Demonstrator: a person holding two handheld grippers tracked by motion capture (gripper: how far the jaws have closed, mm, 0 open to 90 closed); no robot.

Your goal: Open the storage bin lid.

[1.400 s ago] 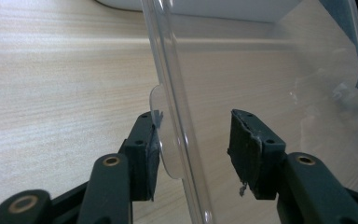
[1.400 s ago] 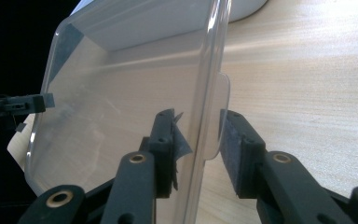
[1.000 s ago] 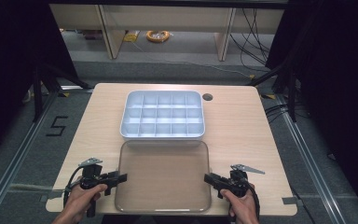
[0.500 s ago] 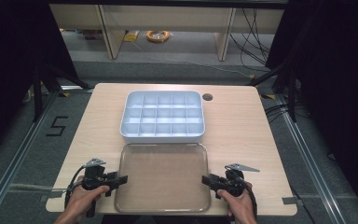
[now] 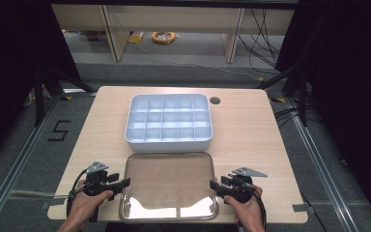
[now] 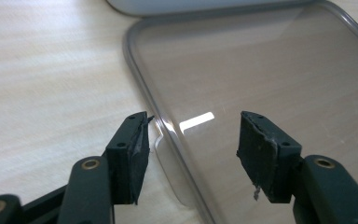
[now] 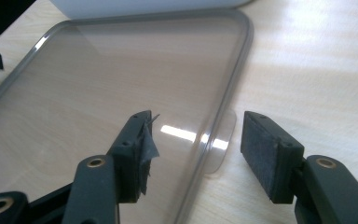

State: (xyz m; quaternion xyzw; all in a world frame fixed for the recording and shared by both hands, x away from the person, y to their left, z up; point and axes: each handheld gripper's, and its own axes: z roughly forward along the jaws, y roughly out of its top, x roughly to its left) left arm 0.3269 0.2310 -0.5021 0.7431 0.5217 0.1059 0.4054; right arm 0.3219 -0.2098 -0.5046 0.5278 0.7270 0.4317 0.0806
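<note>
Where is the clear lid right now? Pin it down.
In the high view the clear lid lies flat at the table's near edge, just in front of the white divided tray.

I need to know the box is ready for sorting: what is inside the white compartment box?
The white compartment box looks empty: bare compartments, nothing in them. Its near wall hides part of the front row's floors.

Grey floor (image 5: 183,67), wooden shelf unit (image 5: 174,19), black curtains (image 5: 348,72), loose cables (image 5: 265,29)

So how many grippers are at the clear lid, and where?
2. The left gripper is at the clear lid's left edge, the right gripper at its right edge; each stands open, straddling a rim tab.
</note>
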